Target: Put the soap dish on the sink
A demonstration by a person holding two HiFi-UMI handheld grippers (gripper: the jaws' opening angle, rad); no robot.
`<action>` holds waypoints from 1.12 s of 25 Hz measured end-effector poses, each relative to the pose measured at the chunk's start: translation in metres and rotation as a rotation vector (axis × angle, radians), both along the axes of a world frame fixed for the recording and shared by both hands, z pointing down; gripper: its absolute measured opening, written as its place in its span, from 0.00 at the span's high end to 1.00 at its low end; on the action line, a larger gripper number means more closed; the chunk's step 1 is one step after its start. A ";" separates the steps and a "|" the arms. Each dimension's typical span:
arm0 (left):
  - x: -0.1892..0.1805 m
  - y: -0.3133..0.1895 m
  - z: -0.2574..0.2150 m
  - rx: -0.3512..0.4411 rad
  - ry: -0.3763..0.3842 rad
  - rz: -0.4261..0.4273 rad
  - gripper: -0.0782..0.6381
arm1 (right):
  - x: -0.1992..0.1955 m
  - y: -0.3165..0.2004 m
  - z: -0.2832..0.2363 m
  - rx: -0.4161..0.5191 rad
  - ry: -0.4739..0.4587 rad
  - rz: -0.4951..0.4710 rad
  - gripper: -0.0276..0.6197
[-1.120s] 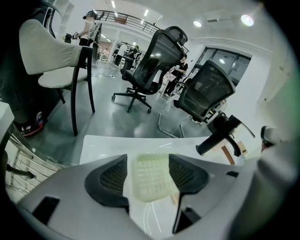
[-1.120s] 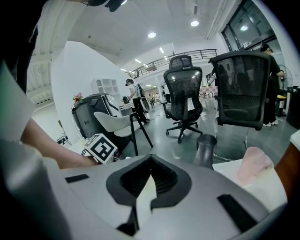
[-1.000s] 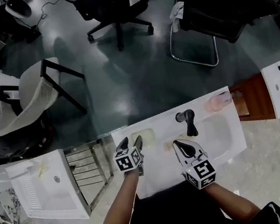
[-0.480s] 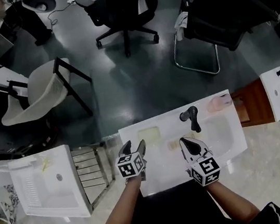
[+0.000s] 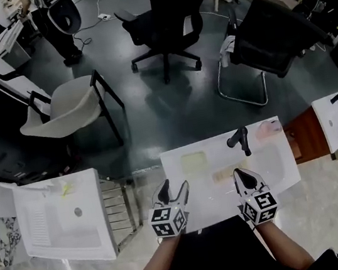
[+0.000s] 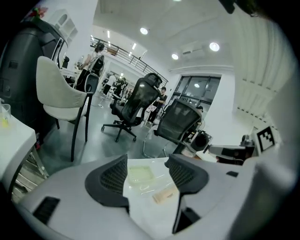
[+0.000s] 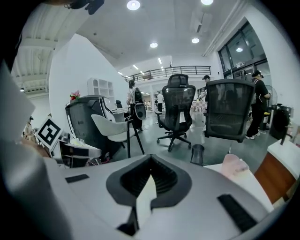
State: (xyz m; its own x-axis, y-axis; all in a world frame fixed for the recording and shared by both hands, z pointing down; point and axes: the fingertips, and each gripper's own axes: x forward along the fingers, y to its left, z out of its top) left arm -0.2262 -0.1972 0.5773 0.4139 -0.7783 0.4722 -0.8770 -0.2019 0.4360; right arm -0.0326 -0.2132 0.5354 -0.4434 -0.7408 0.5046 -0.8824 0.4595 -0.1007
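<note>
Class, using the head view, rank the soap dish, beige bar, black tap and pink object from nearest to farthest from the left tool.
1. soap dish, just ahead of the left tool
2. beige bar, to its right
3. black tap, rear right
4. pink object, far right

Right tongs [image 7: 150, 157] closed tip to tip with nothing gripped, a sliver of white showing through the gap below the tips. Just beyond them to the right stand a black tap [image 7: 197, 154] and a pink object [image 7: 234, 167] on the white sink [image 7: 244, 178]. Farther off, two black office chairs [image 7: 180, 107] [image 7: 229, 112] and a white chair [image 7: 111, 128] stand on the dark floor [image 7: 159, 145].
</note>
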 end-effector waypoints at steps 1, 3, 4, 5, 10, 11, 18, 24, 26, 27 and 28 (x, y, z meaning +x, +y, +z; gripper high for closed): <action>-0.003 0.006 -0.008 0.025 0.007 -0.001 0.54 | -0.001 0.005 -0.001 0.002 0.009 0.001 0.96; -0.009 0.016 -0.021 0.070 0.008 -0.003 0.54 | -0.006 0.015 0.000 0.002 0.026 0.004 0.96; -0.012 0.022 -0.026 0.089 0.005 -0.003 0.54 | -0.009 0.020 0.000 -0.001 0.031 0.006 0.96; -0.016 0.028 -0.031 0.107 0.004 -0.001 0.54 | -0.013 0.026 0.001 -0.005 0.035 0.010 0.96; -0.033 0.056 -0.053 0.166 0.069 -0.007 0.55 | -0.048 0.053 -0.004 -0.033 0.020 -0.011 0.96; -0.037 0.061 -0.056 0.173 0.095 -0.013 0.58 | -0.057 0.057 -0.005 -0.029 0.036 -0.035 0.96; -0.055 0.084 -0.081 0.246 0.192 -0.107 0.76 | -0.096 0.070 -0.031 0.068 0.103 -0.211 0.96; -0.065 0.117 -0.104 0.316 -0.013 -0.233 0.86 | -0.084 0.080 -0.037 0.026 -0.046 -0.206 0.96; -0.054 0.128 -0.106 0.311 -0.020 -0.245 0.86 | -0.065 0.086 -0.042 0.047 -0.052 -0.202 0.96; -0.043 0.133 -0.106 0.307 -0.021 -0.244 0.86 | -0.053 0.090 -0.044 0.062 -0.045 -0.204 0.96; -0.031 0.139 -0.106 0.305 -0.028 -0.239 0.86 | -0.039 0.095 -0.046 0.075 -0.038 -0.205 0.96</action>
